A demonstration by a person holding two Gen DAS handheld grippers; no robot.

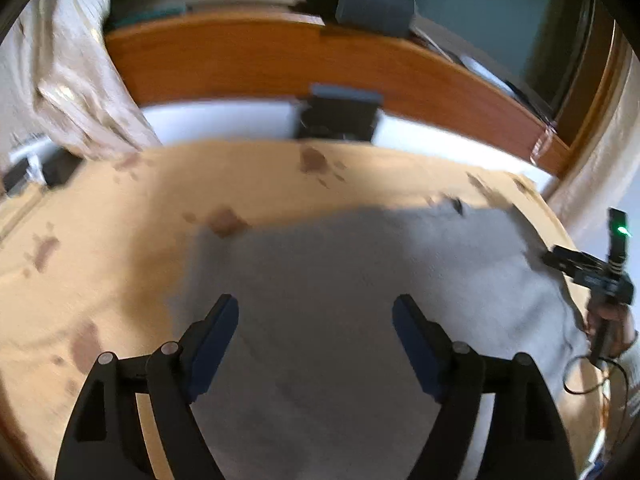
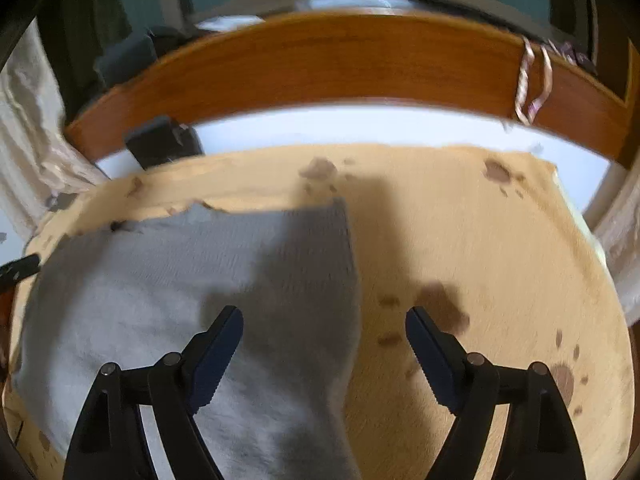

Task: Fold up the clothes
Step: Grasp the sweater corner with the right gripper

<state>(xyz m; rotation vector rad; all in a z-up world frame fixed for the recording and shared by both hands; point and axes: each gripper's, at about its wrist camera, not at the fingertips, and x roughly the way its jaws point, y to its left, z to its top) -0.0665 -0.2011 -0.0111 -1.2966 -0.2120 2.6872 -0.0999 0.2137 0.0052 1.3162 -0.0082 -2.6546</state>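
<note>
Tan paw-print blanket (image 2: 460, 240) on bed, grey garment (image 2: 160, 280) spread flat on it. Left gripper (image 1: 316, 332) and right gripper (image 2: 324, 340) hover above, fingers spread, empty. Between folds; next, grab an edge.

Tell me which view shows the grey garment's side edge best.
The right wrist view: the grey garment shows its long right edge running clear down the tan blanket, between the open right gripper fingers. The left wrist view shows mostly its flat middle under the open left gripper.
</note>
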